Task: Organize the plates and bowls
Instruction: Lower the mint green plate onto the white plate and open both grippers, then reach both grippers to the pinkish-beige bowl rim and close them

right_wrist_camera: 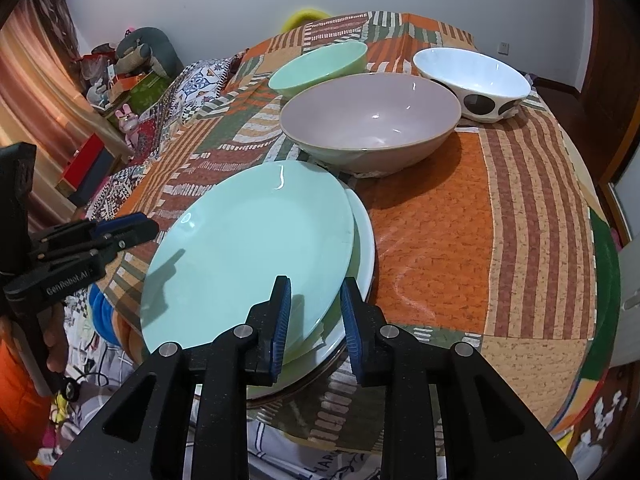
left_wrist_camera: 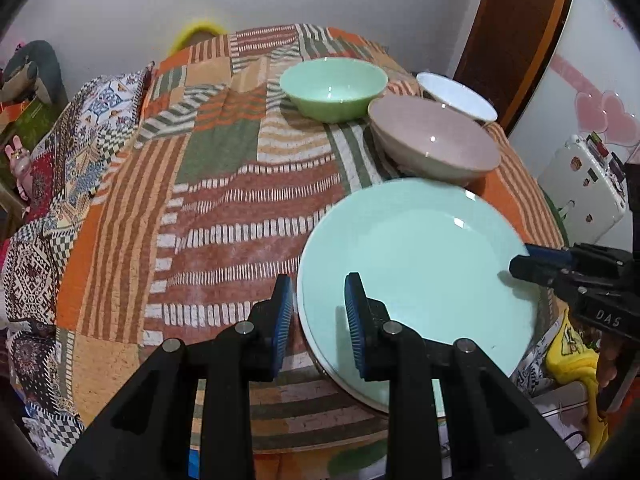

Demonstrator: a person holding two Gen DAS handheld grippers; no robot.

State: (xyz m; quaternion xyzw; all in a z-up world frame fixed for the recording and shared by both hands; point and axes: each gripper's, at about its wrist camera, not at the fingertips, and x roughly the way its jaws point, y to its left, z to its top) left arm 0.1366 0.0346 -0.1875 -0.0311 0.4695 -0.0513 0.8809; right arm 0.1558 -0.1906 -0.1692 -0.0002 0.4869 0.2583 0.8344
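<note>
Two grippers [left_wrist_camera: 320, 312] [right_wrist_camera: 316, 312] astride opposite rims of mint plate [left_wrist_camera: 420, 256].

Left gripper [left_wrist_camera: 316, 312], right gripper [right_wrist_camera: 314, 308]: black angular bodies, ribbed blue pads [left_wrist_camera: 282, 320], silver pivot pins. White lettering on sides: "DAS", "GenRobot.AI". Orange sleeve [right_wrist_camera: 18, 396].

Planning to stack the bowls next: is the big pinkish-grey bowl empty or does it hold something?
Empty. The large pinkish-grey bowl shows only its bare, glossy inside in both wrist views, with nothing lying in it.
</note>
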